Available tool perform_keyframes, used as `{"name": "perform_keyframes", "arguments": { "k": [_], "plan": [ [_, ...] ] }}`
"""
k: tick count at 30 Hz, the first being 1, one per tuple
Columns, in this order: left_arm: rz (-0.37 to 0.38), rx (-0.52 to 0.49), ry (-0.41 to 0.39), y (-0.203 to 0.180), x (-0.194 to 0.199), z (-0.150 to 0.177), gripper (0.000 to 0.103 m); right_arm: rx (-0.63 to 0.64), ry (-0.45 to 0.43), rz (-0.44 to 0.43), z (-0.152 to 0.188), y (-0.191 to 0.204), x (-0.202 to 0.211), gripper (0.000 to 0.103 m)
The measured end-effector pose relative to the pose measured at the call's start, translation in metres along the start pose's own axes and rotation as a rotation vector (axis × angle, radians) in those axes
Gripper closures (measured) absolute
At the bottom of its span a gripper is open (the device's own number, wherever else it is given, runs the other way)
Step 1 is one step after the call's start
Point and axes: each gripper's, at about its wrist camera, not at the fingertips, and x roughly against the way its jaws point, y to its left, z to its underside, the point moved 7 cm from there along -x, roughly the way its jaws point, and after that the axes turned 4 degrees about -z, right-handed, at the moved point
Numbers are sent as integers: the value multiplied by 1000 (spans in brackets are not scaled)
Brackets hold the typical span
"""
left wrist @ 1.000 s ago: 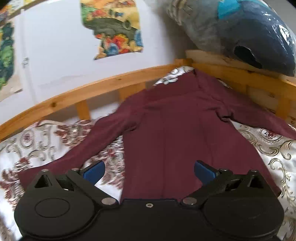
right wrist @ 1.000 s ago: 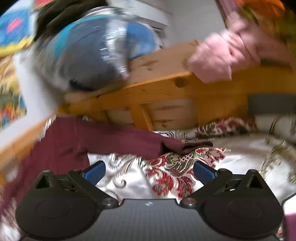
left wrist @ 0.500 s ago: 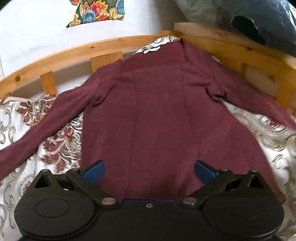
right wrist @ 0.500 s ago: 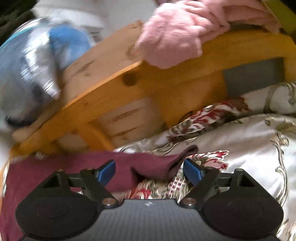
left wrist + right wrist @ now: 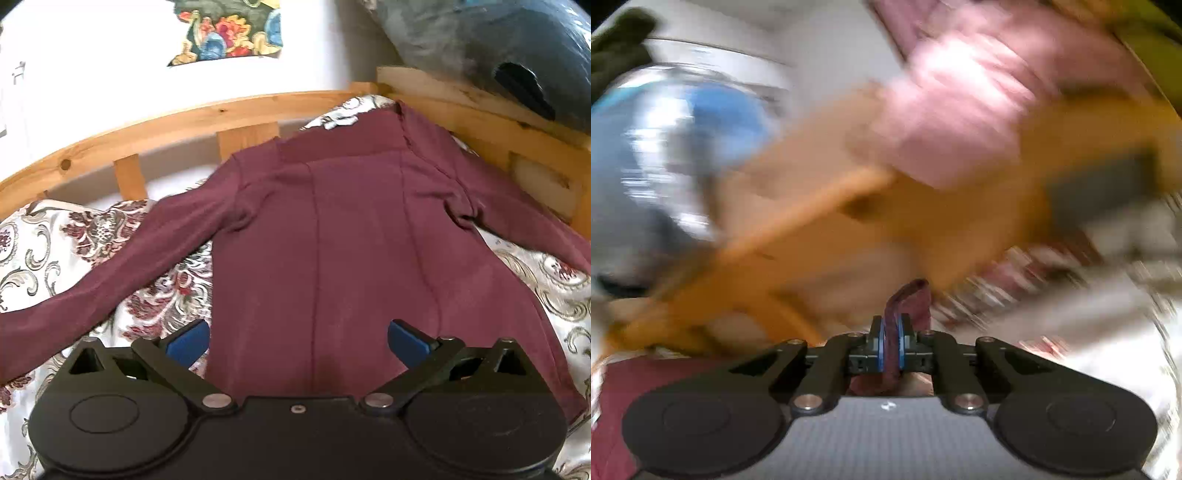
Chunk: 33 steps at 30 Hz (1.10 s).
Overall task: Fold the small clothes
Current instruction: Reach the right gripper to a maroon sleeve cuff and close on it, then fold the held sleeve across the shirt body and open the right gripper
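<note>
A maroon long-sleeved top (image 5: 354, 236) lies flat on a floral bedspread (image 5: 74, 236), collar toward the wooden bed rail, both sleeves spread outward. My left gripper (image 5: 297, 341) hovers open over the top's lower hem, its blue pads wide apart with the cloth below them. In the blurred right wrist view my right gripper (image 5: 891, 345) is shut on the cuff end of the right sleeve (image 5: 908, 299); a fold of maroon cloth sticks up between the blue pads. More of the top (image 5: 635, 391) shows at lower left.
A wooden bed frame (image 5: 177, 122) bounds the far side and right. A dark blue plastic-wrapped bundle (image 5: 498, 44) rests on the frame at upper right. A pink fluffy garment (image 5: 960, 110) hangs over the rail. A white wall with a colourful poster (image 5: 229, 33) is behind.
The right gripper moved to the sleeve cuff and shut on it; its view now blurs with motion. The left gripper came closer and lower over the top's hem, still open.
</note>
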Motion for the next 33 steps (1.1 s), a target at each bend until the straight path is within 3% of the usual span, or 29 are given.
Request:
{"name": "perform_keyframes", "arguments": {
  "k": [4,8,13,17,24,30,32,33],
  "plan": [
    [-24,36,-12,17,1,-7,1,253,-118,-249,-6,79,20,94],
    [-60,84,-23,38,0,-14,1,502,-173,-494,21,160,48,95],
    [-121,167,-13,73,-5,-17,1,704,-119,-784,86,233,95,95],
    [-181,197,-35,102,-4,-17,1,823,-75,-951,133,265,129,95],
    [-268,245,-34,144,-3,-9,1,981,87,-1137,206,281,161,95],
    [-296,274,-23,161,-7,-4,1,1111,217,-1187,248,270,172,93],
    [-291,277,-27,161,-9,-4,1,1125,257,-1201,253,264,172,88],
    [-288,279,-31,160,-10,-5,1,1131,275,-1206,253,260,172,71]
  ]
}}
